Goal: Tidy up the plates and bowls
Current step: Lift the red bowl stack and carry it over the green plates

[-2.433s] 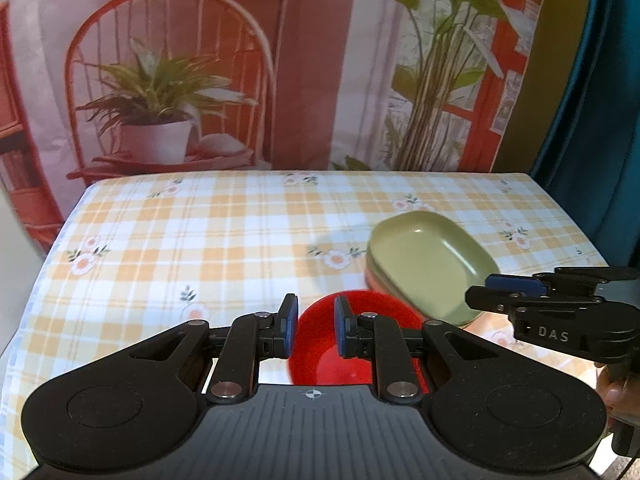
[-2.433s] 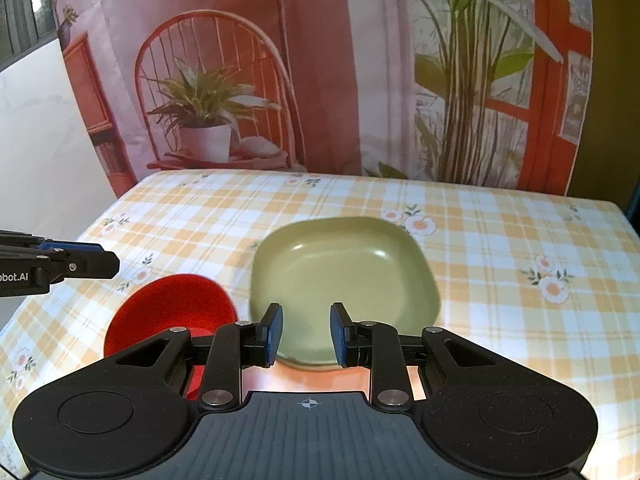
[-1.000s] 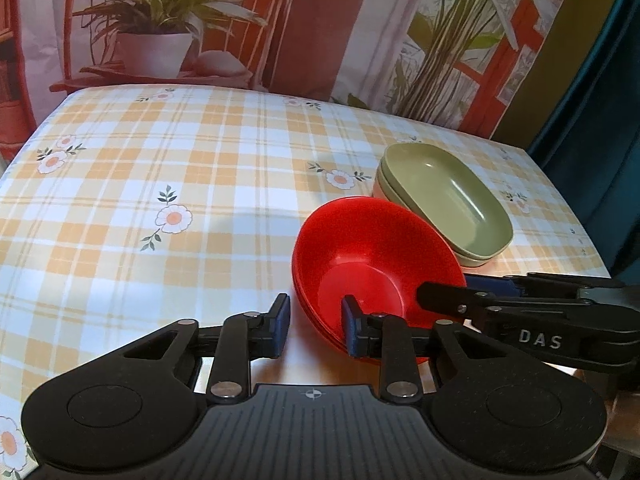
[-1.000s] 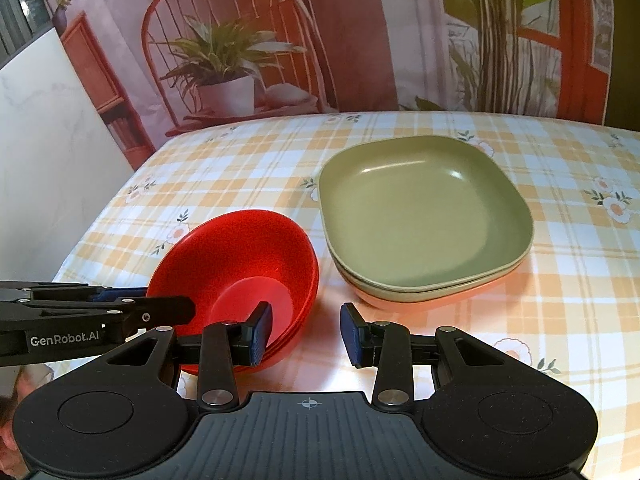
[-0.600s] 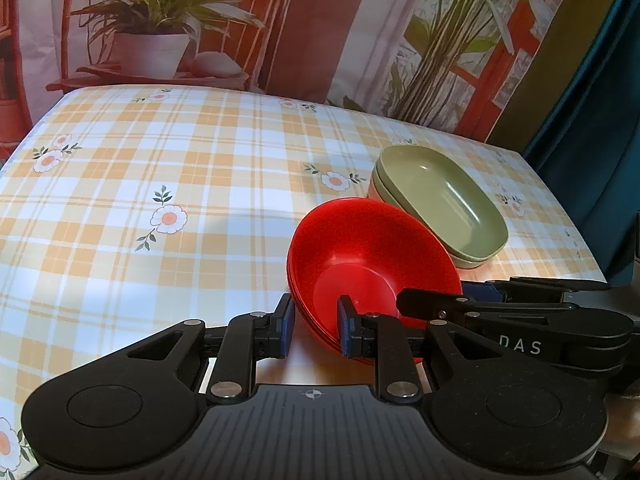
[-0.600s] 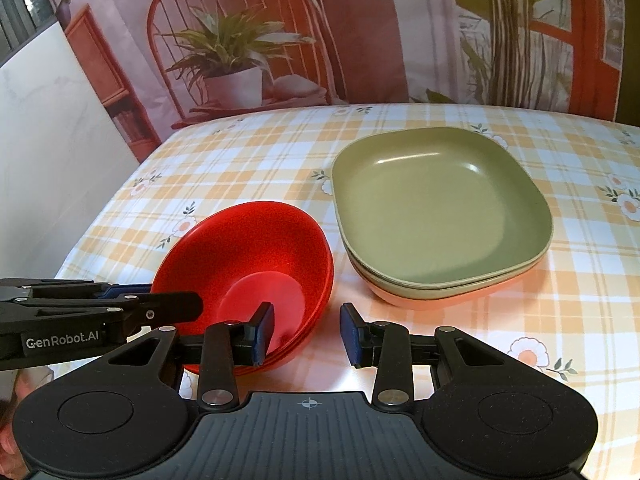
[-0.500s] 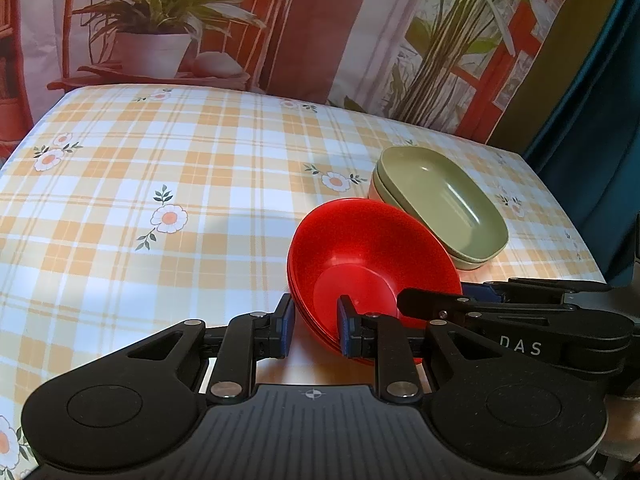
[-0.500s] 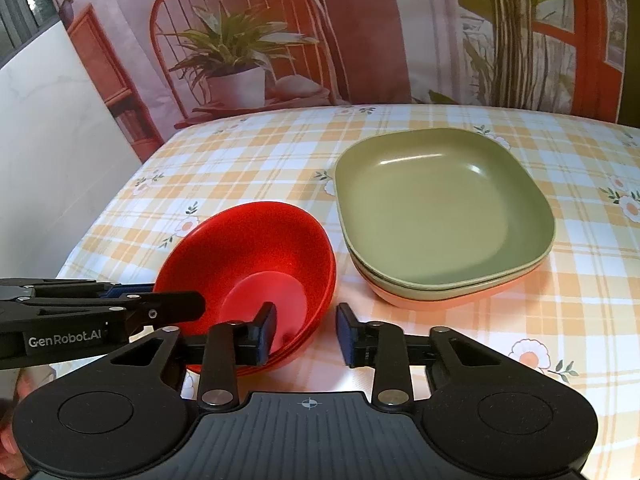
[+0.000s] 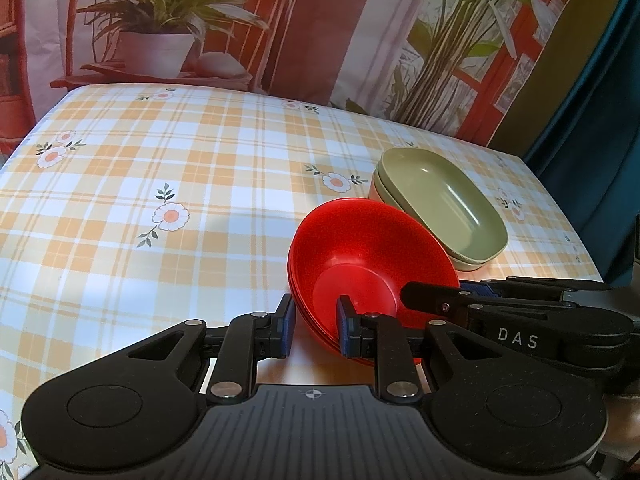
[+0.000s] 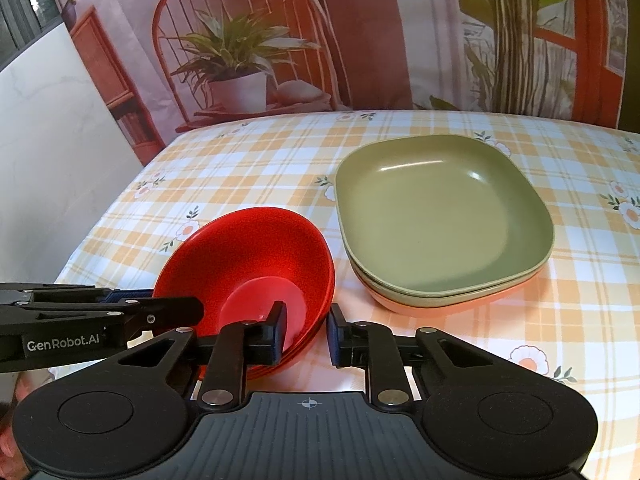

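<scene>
Nearest the lens, found the left gripper (image 9: 315,322) set astride the near left rim of the red bowls (image 9: 372,248), one pad outside the wall and one inside. Noted the jaws drawn narrow there, pads seemingly against both faces; could not tell a firm pinch from a mere touch. Found the right gripper (image 10: 307,326) astride the near right rim of the same stack, inner pad down in the bowl, outer pad just beside the wall with a sliver of cloth between, so read those jaws as spread and not gripping. Counted several nested rims, so took the bowls for a stack, resting near the front edge of the table (image 9: 160,152). Just beyond and to the right, saw the plates (image 10: 440,216): green on top, a pale one and an orange one beneath, close to the bowls but not touching. Farther still, only checked cloth, then a printed backdrop (image 9: 168,20) of chair and potted plants.

Judged the step as taking hold of the bowls from two sides. Feared an uneven grip: with one side held and the other loose, could tip the stack on lifting and let the lower bowls slide out. Feared too a squeeze on the top rim alone, leaving the nested ones behind, or a swing to the right knocking the plates.
</scene>
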`<state>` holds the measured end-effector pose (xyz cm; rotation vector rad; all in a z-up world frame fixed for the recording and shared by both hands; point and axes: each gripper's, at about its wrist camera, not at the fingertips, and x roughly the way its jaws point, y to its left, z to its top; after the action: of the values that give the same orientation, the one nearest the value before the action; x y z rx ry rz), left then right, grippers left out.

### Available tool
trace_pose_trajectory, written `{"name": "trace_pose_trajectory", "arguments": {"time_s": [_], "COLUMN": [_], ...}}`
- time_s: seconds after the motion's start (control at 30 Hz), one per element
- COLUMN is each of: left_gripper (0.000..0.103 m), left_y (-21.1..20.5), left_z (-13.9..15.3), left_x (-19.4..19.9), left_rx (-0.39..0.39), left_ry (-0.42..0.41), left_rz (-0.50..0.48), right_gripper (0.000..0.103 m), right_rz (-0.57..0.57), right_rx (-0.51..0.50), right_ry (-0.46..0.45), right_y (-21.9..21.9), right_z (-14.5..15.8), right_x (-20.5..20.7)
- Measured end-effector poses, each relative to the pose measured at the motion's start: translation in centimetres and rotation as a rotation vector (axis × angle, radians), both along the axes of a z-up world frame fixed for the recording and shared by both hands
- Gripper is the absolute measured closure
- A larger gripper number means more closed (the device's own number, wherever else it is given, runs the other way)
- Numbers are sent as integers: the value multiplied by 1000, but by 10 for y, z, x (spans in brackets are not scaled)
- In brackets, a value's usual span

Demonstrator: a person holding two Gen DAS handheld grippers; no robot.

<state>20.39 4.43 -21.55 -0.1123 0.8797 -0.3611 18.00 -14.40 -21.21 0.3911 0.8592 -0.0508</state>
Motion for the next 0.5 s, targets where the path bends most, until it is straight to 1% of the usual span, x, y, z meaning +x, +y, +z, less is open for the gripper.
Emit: {"name": "trace_pose_trajectory", "arguments": {"time_s": [0.23, 0.4, 0.5], "left_gripper": [81, 81, 81], "left_y": [1, 3, 2], "left_z": [6, 14, 19], "left_x": [-5, -12, -15], "left_rx": [-2, -31, -33], "left_ry": [-13, -23, -30], "left_rz": [17, 54, 69], "right_gripper": [85, 86, 86], "right_rz": [7, 12, 15], "right_rx": [-7, -10, -12], "right_ry": [-29, -52, -67], "right_y": [-1, 0, 1], "right_z": [8, 16, 20], "right_x": [-2, -4, -6]}}
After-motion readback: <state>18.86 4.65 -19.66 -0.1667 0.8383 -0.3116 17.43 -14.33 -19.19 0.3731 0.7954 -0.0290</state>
